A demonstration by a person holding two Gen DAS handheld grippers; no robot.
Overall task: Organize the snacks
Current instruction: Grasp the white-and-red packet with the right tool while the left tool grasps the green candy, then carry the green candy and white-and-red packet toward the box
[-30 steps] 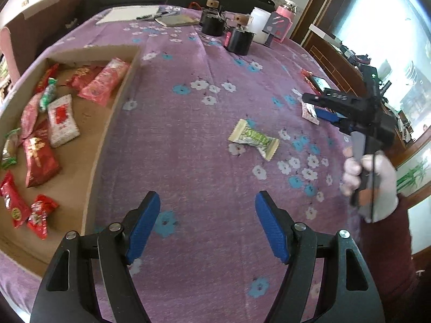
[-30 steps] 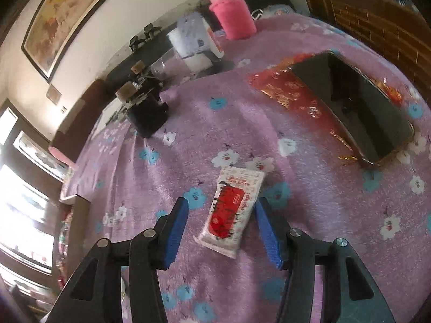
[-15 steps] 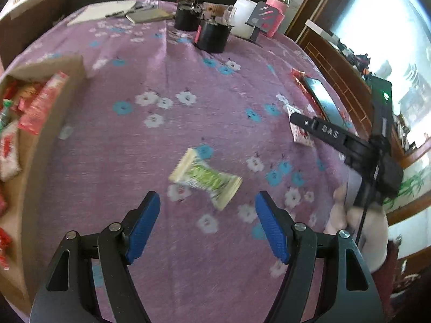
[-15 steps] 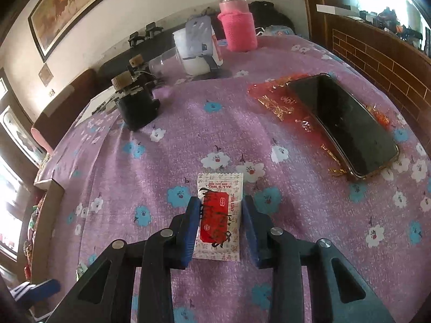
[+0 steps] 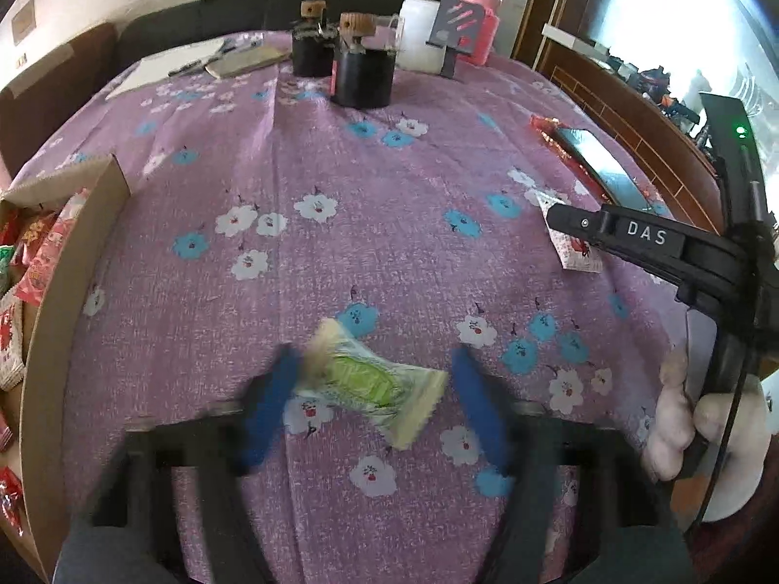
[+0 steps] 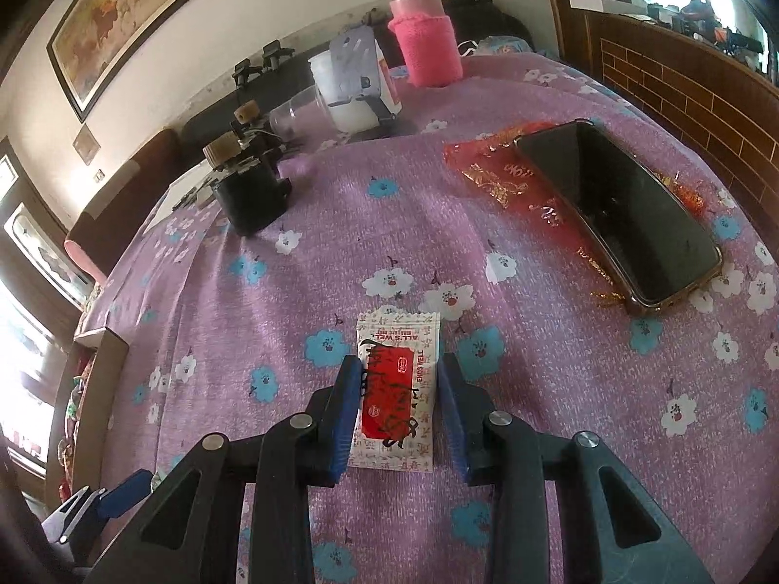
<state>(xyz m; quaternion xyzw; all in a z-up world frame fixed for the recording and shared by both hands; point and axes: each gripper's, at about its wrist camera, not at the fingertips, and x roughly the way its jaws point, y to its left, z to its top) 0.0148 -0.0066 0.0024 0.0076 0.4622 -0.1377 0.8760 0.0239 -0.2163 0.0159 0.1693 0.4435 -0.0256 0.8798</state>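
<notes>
- Left wrist view: the left gripper [image 5: 372, 406] is blurred, its blue pads spread wide with a green-and-white snack packet [image 5: 372, 382] lying on the purple flowered tablecloth [image 5: 389, 224] between them; the left pad looks to be at the packet's end, the right pad apart from it, so nothing is clamped.
- A cardboard box [image 5: 73, 282] stands at the table's left edge, with red and white snack packets [image 5: 29, 263] inside.
- Two dark jars with cork stoppers [image 5: 360, 68], a white container [image 5: 418, 39] and a pink bottle [image 5: 479, 19] stand along the far edge; papers [image 5: 160, 73] lie at the far left.
- Towards the right edge, the right gripper [image 5: 565, 224] reaches over a white-and-red snack packet [image 5: 574, 253], with a phone [image 5: 596, 160] beyond it.
- Right wrist view: the right gripper [image 6: 397, 406] has its pads nearly closed against both long sides of the white-and-red snack packet [image 6: 397, 389], which lies flat on the cloth; whether they press it I cannot tell.
- The phone [image 6: 618, 214] lies on a red envelope [image 6: 491, 175] near the right edge, well apart from the packet.
- A dark jar [image 6: 250, 194] and the pink bottle [image 6: 426, 44] stand at the far edge; the box [image 6: 97, 355] shows at the left edge.
</notes>
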